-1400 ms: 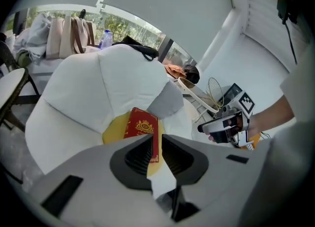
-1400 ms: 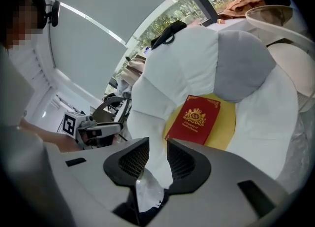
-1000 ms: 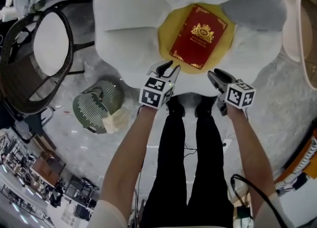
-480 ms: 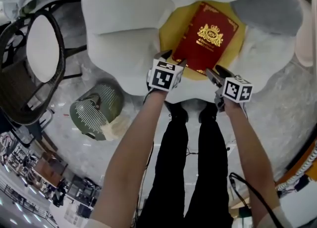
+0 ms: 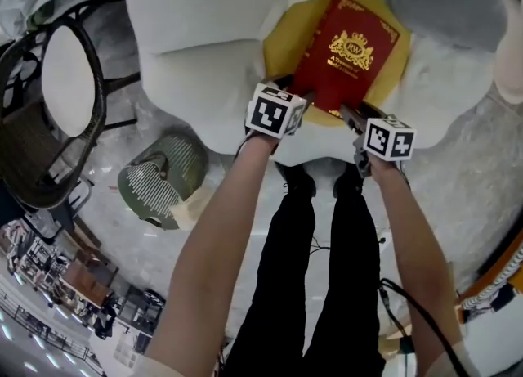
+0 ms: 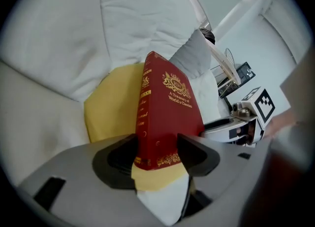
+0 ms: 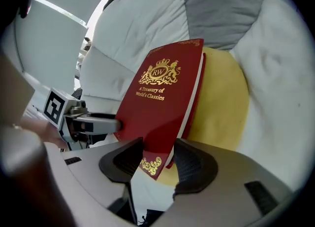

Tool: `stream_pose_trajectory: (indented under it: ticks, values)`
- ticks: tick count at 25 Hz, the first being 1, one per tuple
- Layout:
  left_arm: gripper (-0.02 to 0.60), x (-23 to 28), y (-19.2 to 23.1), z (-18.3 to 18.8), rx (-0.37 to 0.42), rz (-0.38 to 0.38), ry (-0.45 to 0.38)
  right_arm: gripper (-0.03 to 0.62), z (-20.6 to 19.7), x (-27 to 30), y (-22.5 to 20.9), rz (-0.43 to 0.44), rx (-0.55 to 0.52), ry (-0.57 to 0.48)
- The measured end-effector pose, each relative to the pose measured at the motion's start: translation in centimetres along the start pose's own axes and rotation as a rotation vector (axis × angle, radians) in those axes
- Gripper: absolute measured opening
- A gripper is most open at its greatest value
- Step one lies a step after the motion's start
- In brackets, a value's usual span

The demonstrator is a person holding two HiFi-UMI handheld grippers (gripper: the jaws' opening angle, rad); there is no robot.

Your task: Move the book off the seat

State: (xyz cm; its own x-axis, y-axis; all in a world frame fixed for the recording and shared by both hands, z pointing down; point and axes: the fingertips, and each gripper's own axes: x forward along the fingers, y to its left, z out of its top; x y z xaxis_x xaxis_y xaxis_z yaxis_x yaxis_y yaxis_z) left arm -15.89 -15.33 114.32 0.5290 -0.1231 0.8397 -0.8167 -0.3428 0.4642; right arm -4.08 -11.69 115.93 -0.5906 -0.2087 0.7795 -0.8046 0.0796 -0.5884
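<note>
A red hardcover book [image 5: 347, 52] with gold print lies on the yellow seat cushion [image 5: 282, 48] of a white petal-shaped armchair [image 5: 196, 56]. My left gripper [image 5: 296, 92] straddles the book's near left corner at the spine [image 6: 167, 117]. Its jaws are opening and the corner sits between them [image 6: 156, 154]. My right gripper [image 5: 350, 110] is at the near right corner [image 7: 162, 103], jaws closing with the corner between them [image 7: 158, 159]; firm pressing does not show. Each gripper appears in the other's view: the right [image 6: 241, 122], the left [image 7: 81, 120].
A grey pillow [image 5: 445, 7] rests on the chair right of the book. A dark wicker chair with a round white pad [image 5: 65, 81] stands at the left. A green slatted basket [image 5: 159, 175] sits on the floor beside the person's legs [image 5: 319, 269].
Both grippers have moved forward from in front of the chair onto the book's near corners. Both sets of jaws now straddle the book's edge.
</note>
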Motion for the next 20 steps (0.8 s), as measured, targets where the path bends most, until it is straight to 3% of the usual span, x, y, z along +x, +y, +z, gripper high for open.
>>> stream_pose_trajectory:
  ticks: [8, 20]
  values:
    - [0.258, -4.1, -2.7, 0.0, -0.047, 0.006, -0.056, 0.209, 0.5, -4.1, 2.6, -0.004, -0.044, 0.009]
    - [0.258, -17.0, -9.2, 2.6, -0.110, 0.001, -0.170, 0.209, 3.5, -15.1, 11.8, -0.005, -0.173, -0.016]
